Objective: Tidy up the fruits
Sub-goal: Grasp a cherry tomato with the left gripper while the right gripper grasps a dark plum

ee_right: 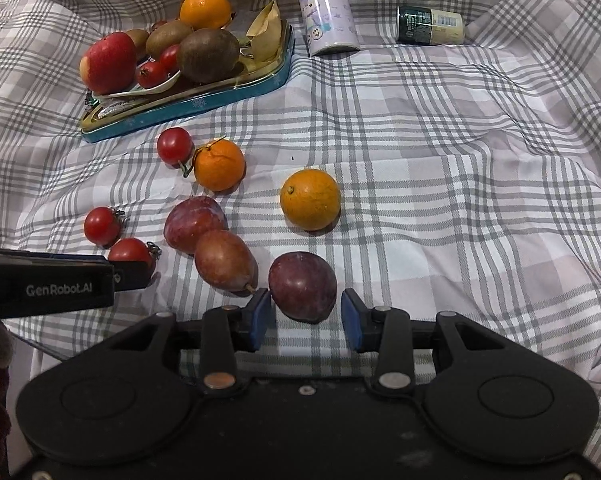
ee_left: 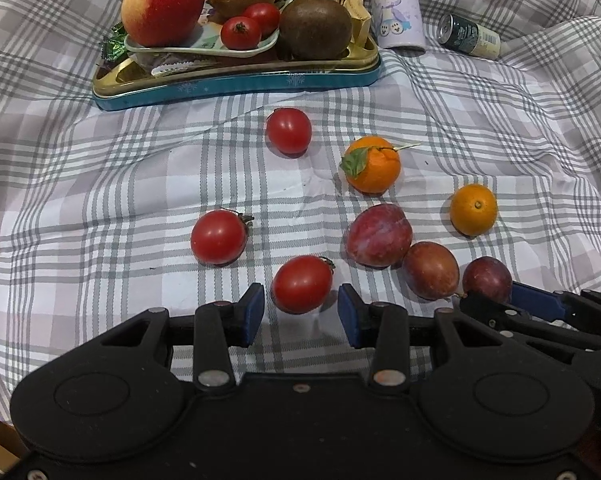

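Checked cloth [ee_left: 100, 184] bears three tomatoes, three plums, two oranges.

Left gripper [ee_left: 300, 314]: my blue-padded jaws stood apart around a small red tomato [ee_left: 302, 284], not pressing it.
Cloth: grey-checked fabric [ee_left: 100, 184].
Nearby: three reddish-purple plums [ee_left: 379, 235].
Far: teal-walled tin tray [ee_left: 236, 88].

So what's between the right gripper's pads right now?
A dark plum lies between the right gripper pads, gaps on both sides, in the right wrist view.
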The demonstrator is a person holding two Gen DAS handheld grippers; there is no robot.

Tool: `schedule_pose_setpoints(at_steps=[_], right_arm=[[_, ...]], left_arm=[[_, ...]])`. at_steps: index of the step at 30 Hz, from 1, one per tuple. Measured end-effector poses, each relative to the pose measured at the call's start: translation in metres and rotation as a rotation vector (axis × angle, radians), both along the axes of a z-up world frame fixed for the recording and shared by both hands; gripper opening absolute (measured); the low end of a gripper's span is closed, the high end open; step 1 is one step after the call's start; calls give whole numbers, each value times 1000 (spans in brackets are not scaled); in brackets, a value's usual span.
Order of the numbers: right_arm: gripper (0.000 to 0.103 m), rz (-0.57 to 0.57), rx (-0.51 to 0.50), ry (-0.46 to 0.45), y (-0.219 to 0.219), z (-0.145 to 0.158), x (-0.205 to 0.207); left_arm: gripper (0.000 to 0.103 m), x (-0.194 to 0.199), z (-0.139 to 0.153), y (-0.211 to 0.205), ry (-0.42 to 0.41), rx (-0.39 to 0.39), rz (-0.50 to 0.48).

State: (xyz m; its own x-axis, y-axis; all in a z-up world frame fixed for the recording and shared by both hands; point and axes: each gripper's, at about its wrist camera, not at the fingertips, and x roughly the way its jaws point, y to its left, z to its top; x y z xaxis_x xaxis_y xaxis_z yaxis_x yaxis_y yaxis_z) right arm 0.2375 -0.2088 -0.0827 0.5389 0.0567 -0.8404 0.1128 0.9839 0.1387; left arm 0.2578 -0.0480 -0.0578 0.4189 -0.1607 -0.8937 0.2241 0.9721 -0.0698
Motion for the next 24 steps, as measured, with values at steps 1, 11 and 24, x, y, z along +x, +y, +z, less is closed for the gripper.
schedule_pose_setpoints(at_steps=[1,11,24], right_arm=[[40,2,-4,-2,0,0,1],[42,9,-33,-21,3,-1,8],[37,-24,-68,-101,-4,31,-13]], left_arm=[[49,1,-1,0,1,0,1],[44,11,-5,-2,6,-11,9],[41,-7,31,15,-66,-58,49]])
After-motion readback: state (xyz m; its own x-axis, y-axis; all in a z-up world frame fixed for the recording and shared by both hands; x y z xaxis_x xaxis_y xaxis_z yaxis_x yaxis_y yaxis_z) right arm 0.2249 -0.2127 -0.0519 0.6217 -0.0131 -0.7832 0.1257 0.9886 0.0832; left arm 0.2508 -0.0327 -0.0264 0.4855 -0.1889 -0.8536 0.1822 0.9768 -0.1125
